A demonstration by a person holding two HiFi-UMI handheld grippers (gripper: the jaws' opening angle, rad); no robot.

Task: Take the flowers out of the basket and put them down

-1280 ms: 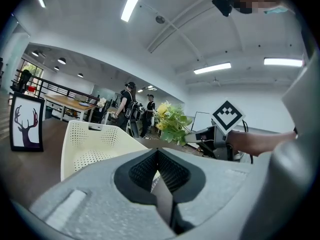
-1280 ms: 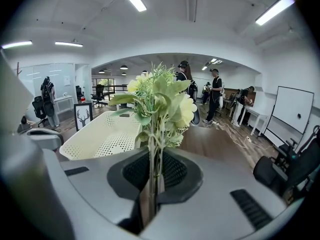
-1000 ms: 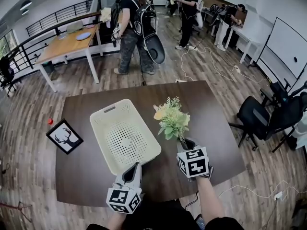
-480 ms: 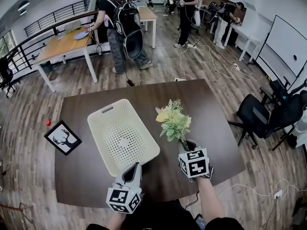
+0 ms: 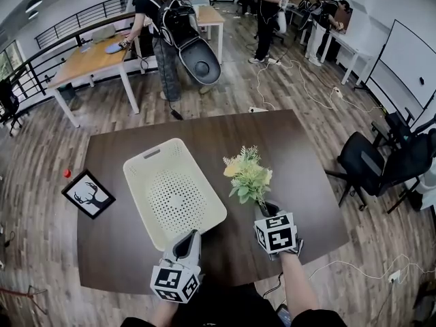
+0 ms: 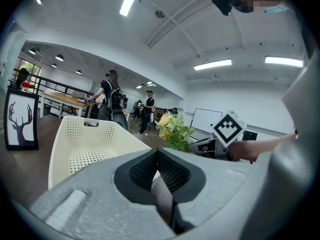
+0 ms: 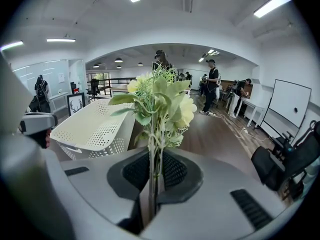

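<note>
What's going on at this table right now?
A person works with a gripper in each hand. The right gripper is clamped on the stems of a bunch of flowers, holding it upright over the dark table, just right of the white basket. The left gripper pinches the basket's near rim. The basket is empty; the flowers are out but not yet set down.
</note>
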